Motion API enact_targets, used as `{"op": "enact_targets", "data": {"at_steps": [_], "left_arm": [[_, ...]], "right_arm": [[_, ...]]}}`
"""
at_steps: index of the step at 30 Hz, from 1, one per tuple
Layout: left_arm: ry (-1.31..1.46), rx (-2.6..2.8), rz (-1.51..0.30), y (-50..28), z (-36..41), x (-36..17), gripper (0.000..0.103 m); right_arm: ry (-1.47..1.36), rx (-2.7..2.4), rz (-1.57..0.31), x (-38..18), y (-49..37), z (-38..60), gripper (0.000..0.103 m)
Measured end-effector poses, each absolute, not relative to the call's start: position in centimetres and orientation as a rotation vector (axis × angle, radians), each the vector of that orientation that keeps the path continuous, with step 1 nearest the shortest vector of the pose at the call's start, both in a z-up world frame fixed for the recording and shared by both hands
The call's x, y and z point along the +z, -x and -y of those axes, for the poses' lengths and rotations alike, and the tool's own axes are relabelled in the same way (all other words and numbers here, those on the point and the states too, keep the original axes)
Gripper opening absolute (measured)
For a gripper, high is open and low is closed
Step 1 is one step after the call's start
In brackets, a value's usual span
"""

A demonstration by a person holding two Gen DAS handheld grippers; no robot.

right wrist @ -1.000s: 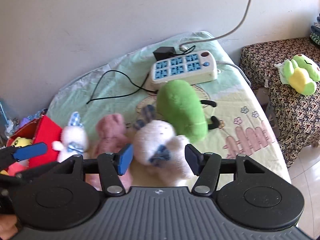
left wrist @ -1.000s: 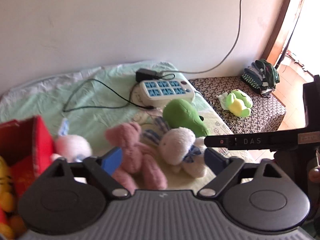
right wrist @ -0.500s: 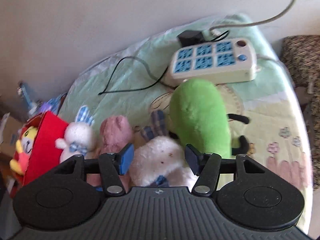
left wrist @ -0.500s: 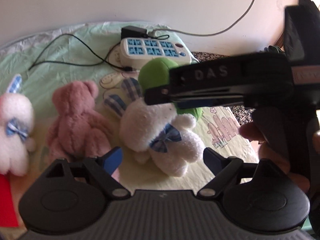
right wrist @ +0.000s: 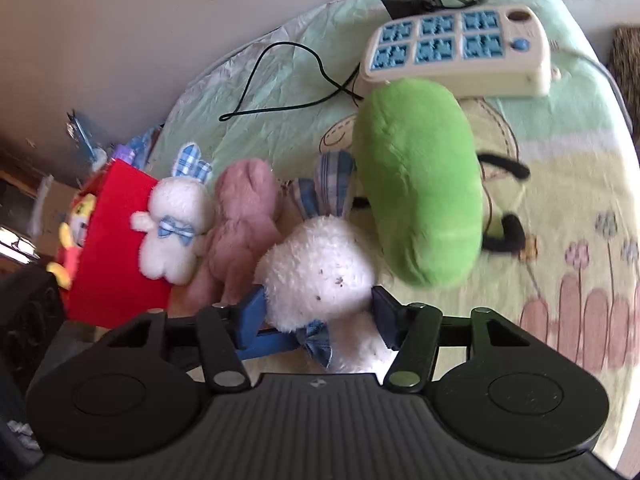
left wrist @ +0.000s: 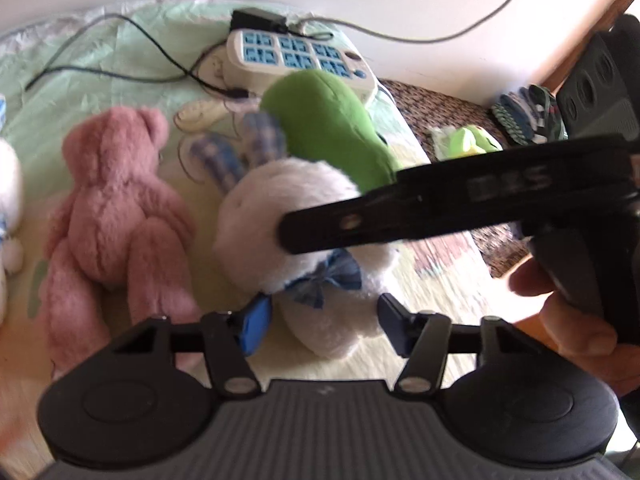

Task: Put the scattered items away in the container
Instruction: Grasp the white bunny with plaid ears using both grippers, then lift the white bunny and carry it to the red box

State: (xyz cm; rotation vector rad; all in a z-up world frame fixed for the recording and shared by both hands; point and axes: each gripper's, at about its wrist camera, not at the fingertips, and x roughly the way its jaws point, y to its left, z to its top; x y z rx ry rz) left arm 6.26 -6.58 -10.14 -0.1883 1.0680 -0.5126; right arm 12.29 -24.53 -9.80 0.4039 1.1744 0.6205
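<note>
Right gripper jaws around white bunny.

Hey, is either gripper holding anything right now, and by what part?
The right gripper brackets the white bunny's head, fingers at both sides; whether it is clamped cannot be told. The left gripper is open, holding nothing.

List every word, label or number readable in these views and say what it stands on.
"DAS", blurred but just legible: white letters on the black side of the right gripper as it crosses the left wrist view.
Power strip: its blue socket faces carry no readable text.
Small mark at the middle of each gripper body: too small to read.
Nothing else legible on the plush toys or the red container.
</note>
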Motion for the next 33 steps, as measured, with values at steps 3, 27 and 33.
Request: {"op": "enact_targets", "data": {"at_steps": [3, 27, 33], "left_arm": [[0.13, -0.514, -1.044, -5.9, 7.0, -10.0, 0.059], [0.139, -0.568, -0.944, -4.5, 7.5, -6.3, 0.057], [0.138, -0.531, -0.826, -2.9, 4.6, -2.1, 0.057]], "right_arm": [[-0.441, 0.601, -1.172, -10.2, -11.6, 25.4, 0.06], [-0.624, 0.498, -1.051, -7.7, -7.7, 26.4, 0.056], [-0.603, 0.551, -0.971, -3.9, -6.5, 23.8, 0.054]]}}
